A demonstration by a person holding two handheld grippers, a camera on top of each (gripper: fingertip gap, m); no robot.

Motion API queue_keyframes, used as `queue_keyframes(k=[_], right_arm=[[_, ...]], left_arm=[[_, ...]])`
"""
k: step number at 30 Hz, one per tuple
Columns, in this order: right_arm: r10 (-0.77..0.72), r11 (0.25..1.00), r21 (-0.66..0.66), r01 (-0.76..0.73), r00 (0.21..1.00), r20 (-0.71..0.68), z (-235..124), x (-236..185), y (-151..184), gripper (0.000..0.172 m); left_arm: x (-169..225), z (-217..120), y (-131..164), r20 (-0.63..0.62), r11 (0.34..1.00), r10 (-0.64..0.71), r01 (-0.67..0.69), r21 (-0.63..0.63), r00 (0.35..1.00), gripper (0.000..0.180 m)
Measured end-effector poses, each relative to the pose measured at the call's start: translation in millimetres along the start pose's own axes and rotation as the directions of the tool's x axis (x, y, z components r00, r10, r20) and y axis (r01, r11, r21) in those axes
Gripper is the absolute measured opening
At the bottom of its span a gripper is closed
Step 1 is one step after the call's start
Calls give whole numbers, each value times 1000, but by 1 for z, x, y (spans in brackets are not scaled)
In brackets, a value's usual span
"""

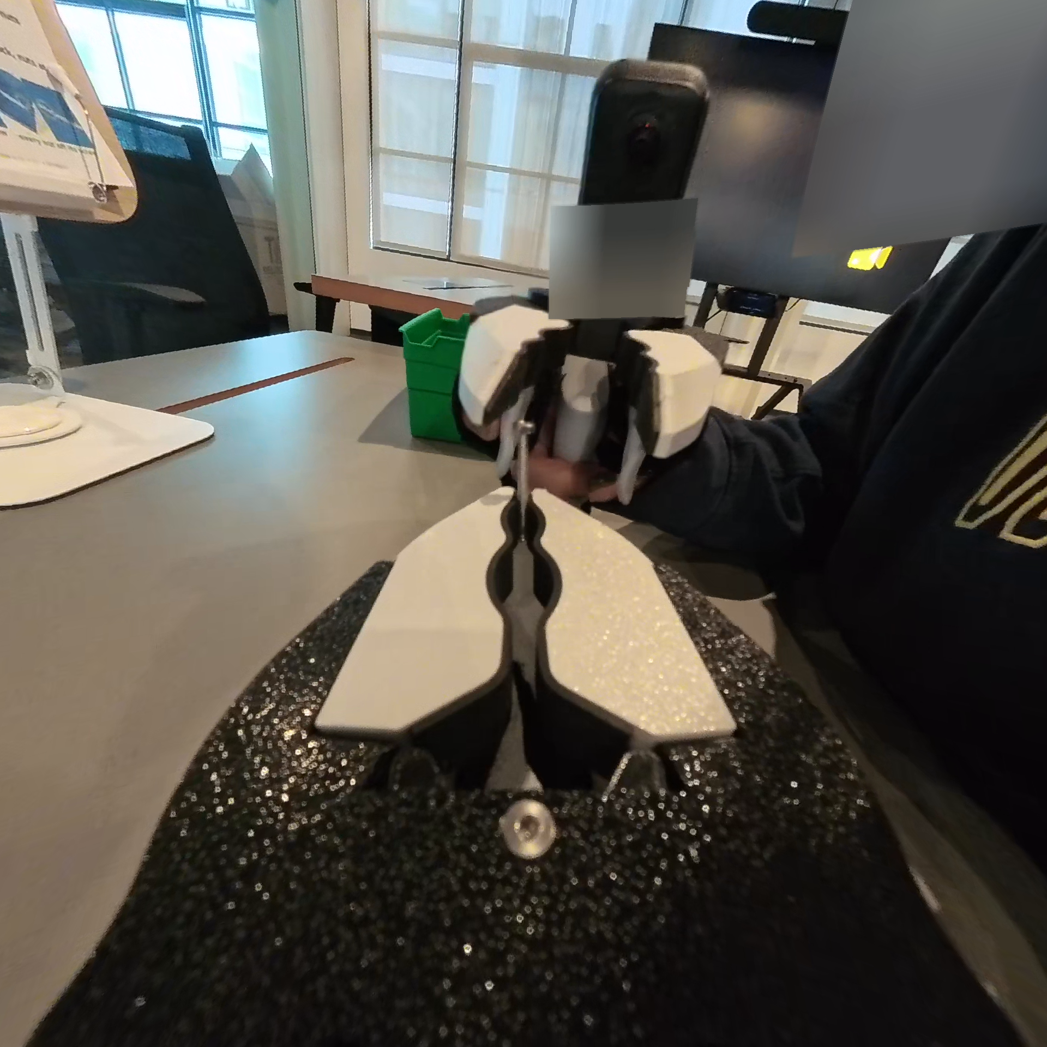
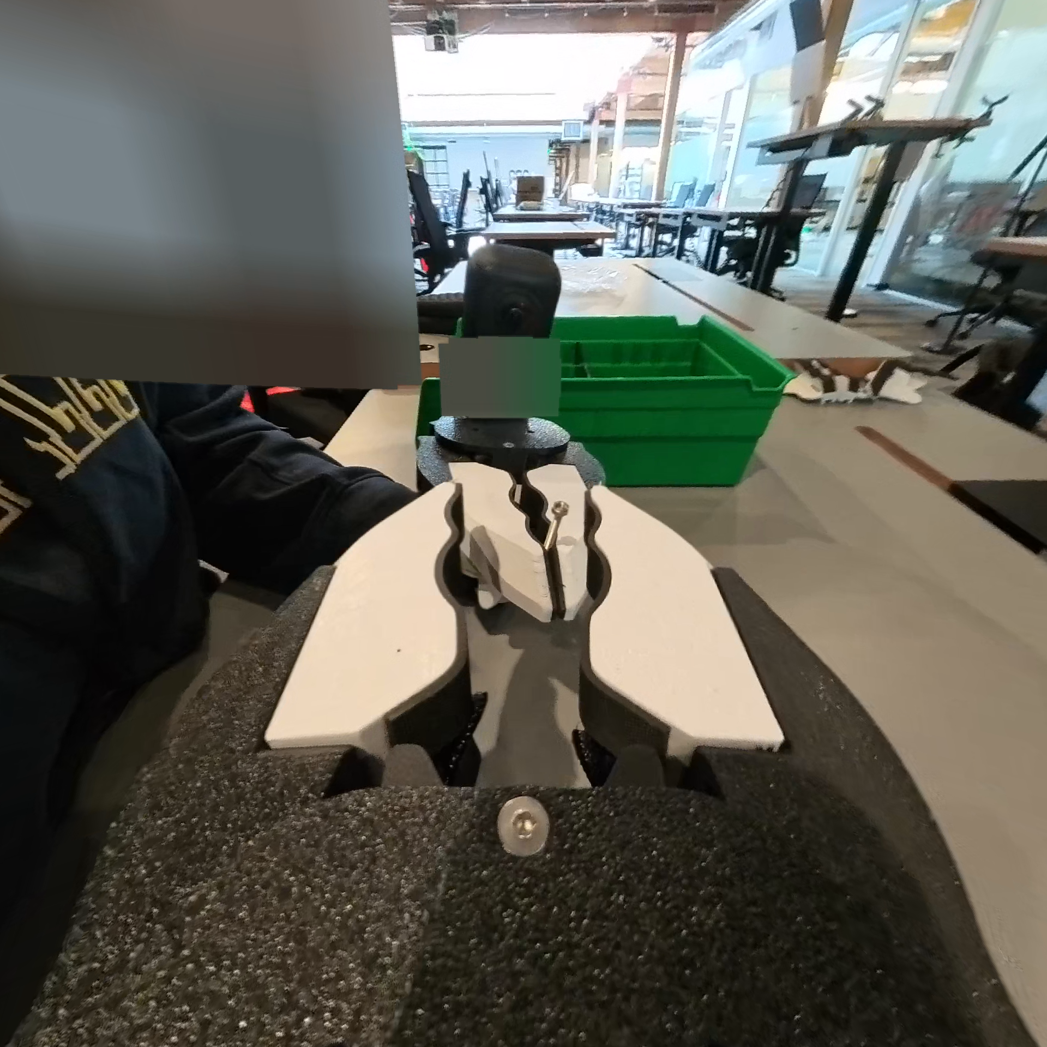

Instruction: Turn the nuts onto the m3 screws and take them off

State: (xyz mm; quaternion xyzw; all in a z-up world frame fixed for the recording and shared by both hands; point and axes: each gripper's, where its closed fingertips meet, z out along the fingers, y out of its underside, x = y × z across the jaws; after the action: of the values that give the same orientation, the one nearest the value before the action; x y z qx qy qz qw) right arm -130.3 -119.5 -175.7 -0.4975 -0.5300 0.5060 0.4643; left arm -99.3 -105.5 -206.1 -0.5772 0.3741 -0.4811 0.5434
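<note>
Grey table (image 2: 850,566), open office, green bin (image 2: 668,408) far.
Left gripper (image 1: 524,510) clamps screw (image 1: 526,459); right gripper (image 2: 521,544) wide, unloaded.

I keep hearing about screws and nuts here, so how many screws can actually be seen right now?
1. A single silver screw stands pinched at its lower end in the left gripper, whose jaws are shut on it, head up. More may lie hidden inside the green bin.

Open bench (image 2: 850,566) is seen right of the green bin (image 2: 668,419). The near side of the bin is blocked by the left claw (image 2: 558,612), clamped on a screw (image 2: 554,527). The bin's left is filled by a dark sleeve (image 2: 272,487).
</note>
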Motion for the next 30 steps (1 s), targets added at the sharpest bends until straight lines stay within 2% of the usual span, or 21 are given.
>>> queue_keyframes(k=[12, 30], right_arm=[[28, 999, 16, -29, 998, 58, 14, -12, 2, 46], [19, 1000, 22, -19, 999, 29, 6, -5, 6, 45]], left_arm=[[11, 4, 1, -94, 999, -35, 35, -2, 995, 0], [2, -3, -8, -84, 992, -95, 101, 72, 992, 0]])
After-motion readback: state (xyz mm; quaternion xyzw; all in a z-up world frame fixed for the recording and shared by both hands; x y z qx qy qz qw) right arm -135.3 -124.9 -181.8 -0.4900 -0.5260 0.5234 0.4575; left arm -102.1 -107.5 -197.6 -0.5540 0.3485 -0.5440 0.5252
